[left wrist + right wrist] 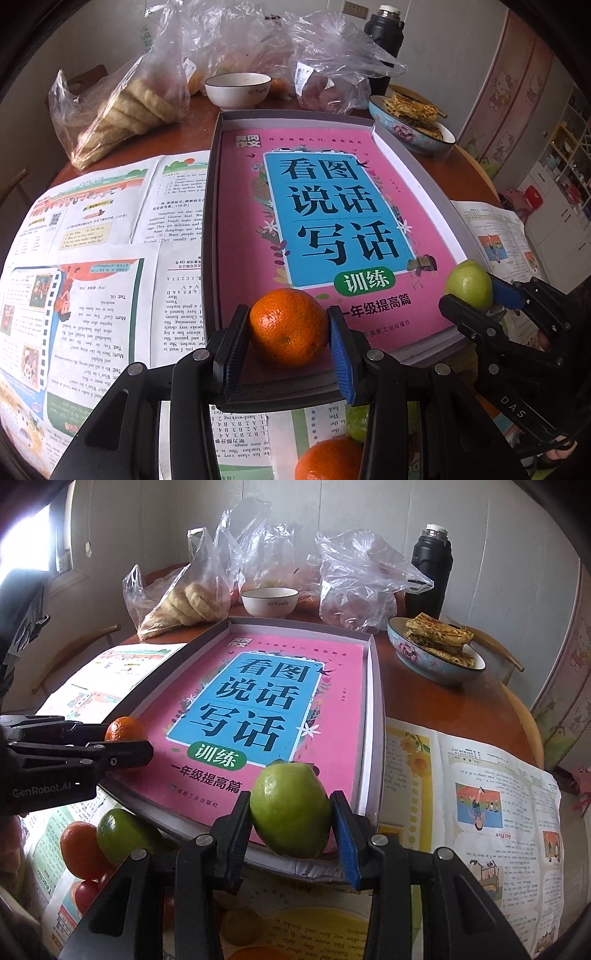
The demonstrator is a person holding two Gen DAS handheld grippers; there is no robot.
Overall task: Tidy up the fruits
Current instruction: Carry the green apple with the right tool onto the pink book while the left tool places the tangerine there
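Tray: shallow grey box (214, 236) on the round surface (461, 709), floor covered by a pink book (266, 716); no fruit resting loose inside it.
Left hand-held gripper (290, 345): clenched on an orange (289, 326), held at the tray's near-left corner, just above the book.
Right hand-held gripper (291, 827): clenched on a green fruit (291, 810), held over the tray's near-right edge.
Key relation: both fruits sit directly between their own pads, tray floor straight ahead and below; the left fruit is further inside the rim. Fruits near-round, so no long axis matters.
Remaining fruit: second orange (79, 845) and green fruit (125, 836) lie touching on the newspaper (480, 805) just before the tray's near-left corner, nearer the left hand.
Judgement: lowering and release appear next.
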